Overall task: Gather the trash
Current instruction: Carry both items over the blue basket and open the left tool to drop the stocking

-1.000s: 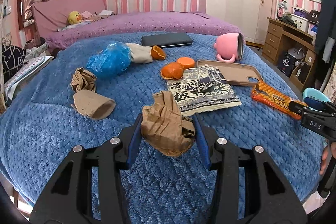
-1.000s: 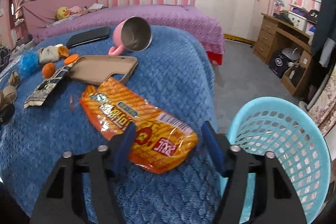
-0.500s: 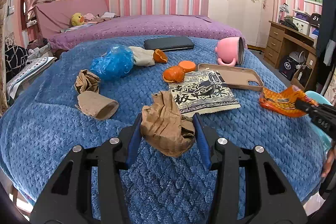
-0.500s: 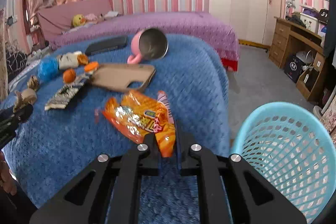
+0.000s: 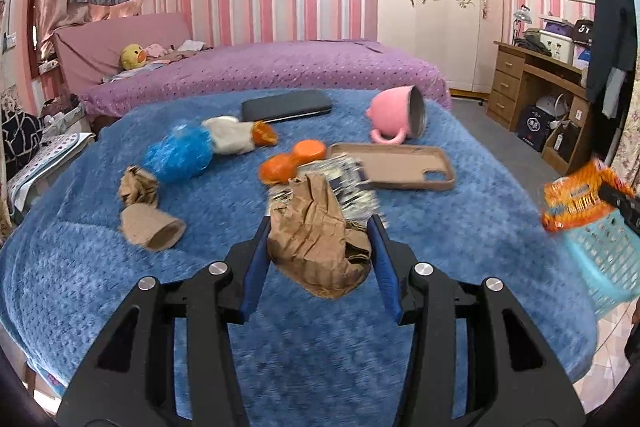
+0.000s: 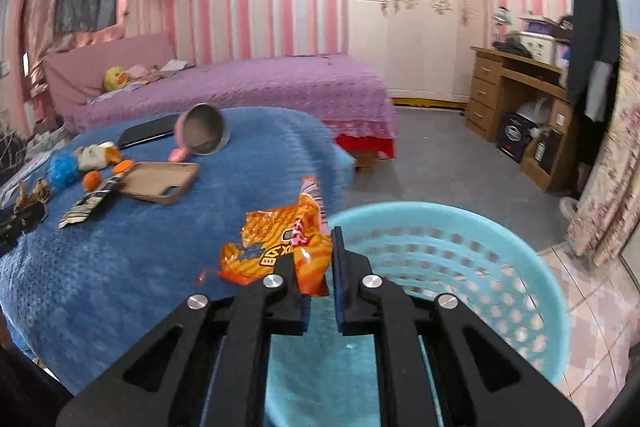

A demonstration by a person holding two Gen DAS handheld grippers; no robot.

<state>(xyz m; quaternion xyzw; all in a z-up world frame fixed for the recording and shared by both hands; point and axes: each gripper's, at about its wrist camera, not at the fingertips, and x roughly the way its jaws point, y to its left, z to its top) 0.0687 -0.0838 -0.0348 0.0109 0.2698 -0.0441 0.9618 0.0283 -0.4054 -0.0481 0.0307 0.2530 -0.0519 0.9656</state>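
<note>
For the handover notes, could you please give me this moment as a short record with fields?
left gripper: shut on crumpled brown paper
right gripper: shut on orange snack wrapper, at the rim of the blue basket
on blue blanket: pink mug on its side, phone case, blue plastic bag

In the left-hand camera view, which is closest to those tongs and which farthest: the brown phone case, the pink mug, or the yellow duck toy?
1. Brown phone case: nearest the left tongs, on the blue blanket, just right of centre.
2. Pink mug: lying on its side behind the case.
3. Yellow duck toy: farthest, far left on the purple bed.
</note>
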